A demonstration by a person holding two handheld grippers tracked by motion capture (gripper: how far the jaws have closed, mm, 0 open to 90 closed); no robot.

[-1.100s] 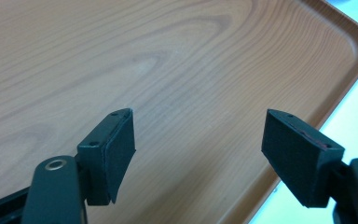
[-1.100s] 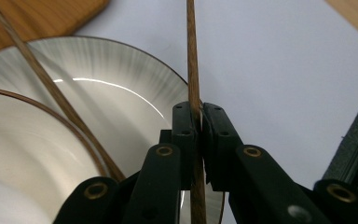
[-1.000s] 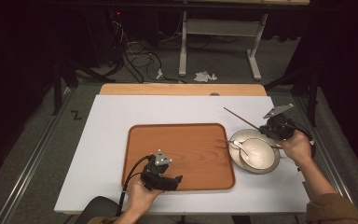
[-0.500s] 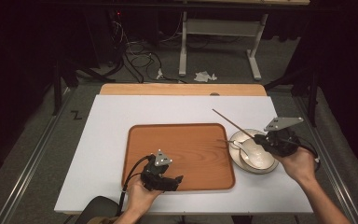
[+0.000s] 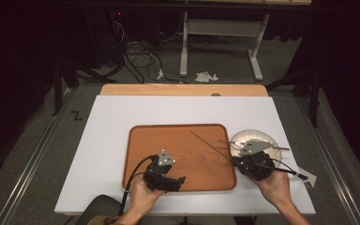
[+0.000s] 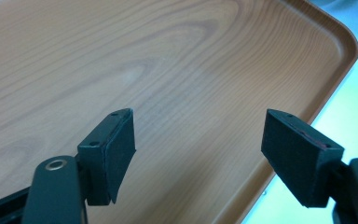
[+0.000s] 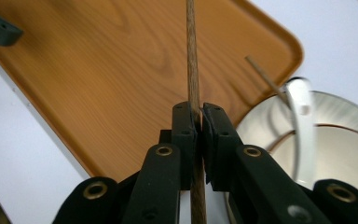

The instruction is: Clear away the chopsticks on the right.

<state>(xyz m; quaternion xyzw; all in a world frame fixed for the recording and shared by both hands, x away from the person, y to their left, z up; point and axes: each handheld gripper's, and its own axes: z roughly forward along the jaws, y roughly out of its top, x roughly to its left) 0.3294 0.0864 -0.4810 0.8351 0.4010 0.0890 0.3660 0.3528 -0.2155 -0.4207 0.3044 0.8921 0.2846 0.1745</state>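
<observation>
You had the right tongs clenched on a thin brown stick, the pads pinching it near one end so that most of its length ran out ahead of the jaws, over the near right corner of the tray. Gripping it that far back gave you reach across the tray, though a long free end like that probably tips and swings easily. Just to the right of those tongs sat the bowl, with a white spoon and a second stick leaning on its rim, close enough for the next pick.

Your left tongs were released, jaws standing wide with nothing between them, hovering low over the tray's bare wood near its edge. I would guess you kept them there to steady the tray or to receive the stick.
</observation>
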